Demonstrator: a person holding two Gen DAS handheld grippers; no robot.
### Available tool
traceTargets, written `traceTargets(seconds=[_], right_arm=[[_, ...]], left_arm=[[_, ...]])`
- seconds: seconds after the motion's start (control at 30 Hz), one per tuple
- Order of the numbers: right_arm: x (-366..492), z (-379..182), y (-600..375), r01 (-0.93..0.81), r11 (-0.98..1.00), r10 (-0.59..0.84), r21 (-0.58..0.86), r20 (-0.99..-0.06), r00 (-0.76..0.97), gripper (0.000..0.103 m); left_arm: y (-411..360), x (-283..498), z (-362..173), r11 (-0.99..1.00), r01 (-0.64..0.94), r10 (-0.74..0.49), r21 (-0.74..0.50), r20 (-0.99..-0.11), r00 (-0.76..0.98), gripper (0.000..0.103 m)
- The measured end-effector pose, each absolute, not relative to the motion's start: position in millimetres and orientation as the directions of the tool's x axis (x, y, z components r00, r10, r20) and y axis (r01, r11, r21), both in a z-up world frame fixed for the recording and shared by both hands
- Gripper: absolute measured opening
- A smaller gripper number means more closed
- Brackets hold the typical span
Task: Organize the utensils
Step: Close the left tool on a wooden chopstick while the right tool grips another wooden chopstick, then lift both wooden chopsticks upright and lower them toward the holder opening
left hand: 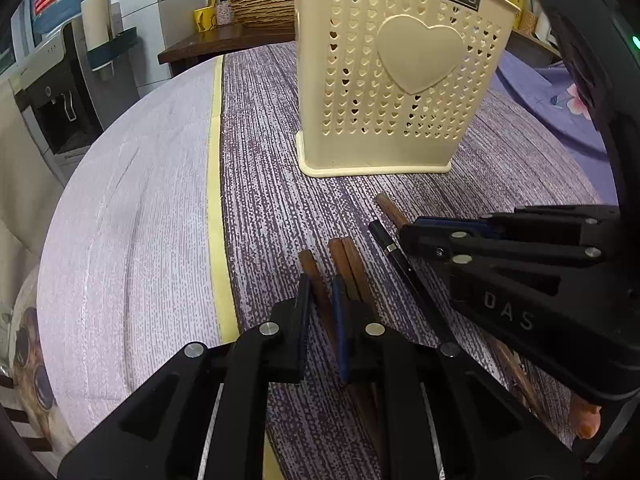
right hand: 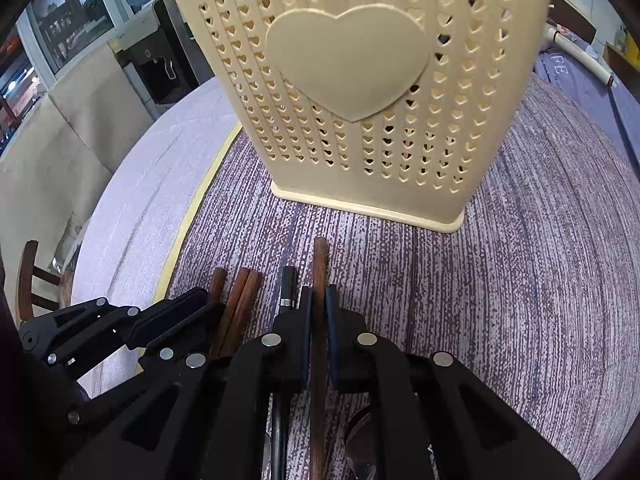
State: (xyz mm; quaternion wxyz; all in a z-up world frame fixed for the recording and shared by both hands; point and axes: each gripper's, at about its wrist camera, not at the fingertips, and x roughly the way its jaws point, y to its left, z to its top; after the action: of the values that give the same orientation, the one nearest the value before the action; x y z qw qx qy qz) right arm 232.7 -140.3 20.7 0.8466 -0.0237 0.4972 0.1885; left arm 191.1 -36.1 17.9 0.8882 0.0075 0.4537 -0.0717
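Several brown wooden chopsticks lie flat on the purple striped tablecloth (left hand: 260, 200), in front of the cream holder (left hand: 404, 68). They all point toward the holder.

One brown chopstick (right hand: 319, 276) sits right between the two fingers of the right gripper (right hand: 319, 308). The fingers are pulled in close and press on it from both sides. Just left of it lies a black stick with a silver ring (right hand: 288, 284). It is outside the fingers, touching or nearly touching the left one.

Further left, a pair of brown chopsticks (left hand: 348, 264) lie side by side and touch each other. Beside them is one more, the single chopstick (left hand: 312, 268). The left gripper (left hand: 322, 296) is down over that single chopstick, with a finger on each side of it. The gap between the fingers is narrow, but it is hard to tell if they squeeze the stick or only sit beside it. The pair lies just outside its right finger.

The cream holder stands upright on the cloth, a little beyond the stick tips. It has many small heart holes and one big heart on the front.

A pale yellow stripe (left hand: 216, 184) runs down the cloth on the left. Behind the table stands a water dispenser (left hand: 60, 92).
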Motion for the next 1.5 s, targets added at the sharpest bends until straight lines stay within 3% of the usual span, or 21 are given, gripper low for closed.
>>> traceTargets(seconds=[0.4, 0.97, 1.5], right_arm=[[204, 78, -170, -0.372, 0.919, 0.349, 0.127, -0.702, 0.621, 0.007], [157, 146, -199, -0.418, 0.894, 0.438, 0.163, -0.511, 0.739, 0.007], [118, 190, -201, -0.483, 0.869, 0.478, 0.108, -0.434, 0.763, 0.007]], left_arm=[[-26, 208, 41, 0.982, 0.110, -0.191, -0.157, -0.763, 0.617, 0.008], [10, 159, 150, 0.977, 0.121, -0.198, -0.174, -0.544, 0.815, 0.007], [20, 109, 199, 0.978, 0.146, -0.198, -0.150, -0.444, 0.874, 0.007]])
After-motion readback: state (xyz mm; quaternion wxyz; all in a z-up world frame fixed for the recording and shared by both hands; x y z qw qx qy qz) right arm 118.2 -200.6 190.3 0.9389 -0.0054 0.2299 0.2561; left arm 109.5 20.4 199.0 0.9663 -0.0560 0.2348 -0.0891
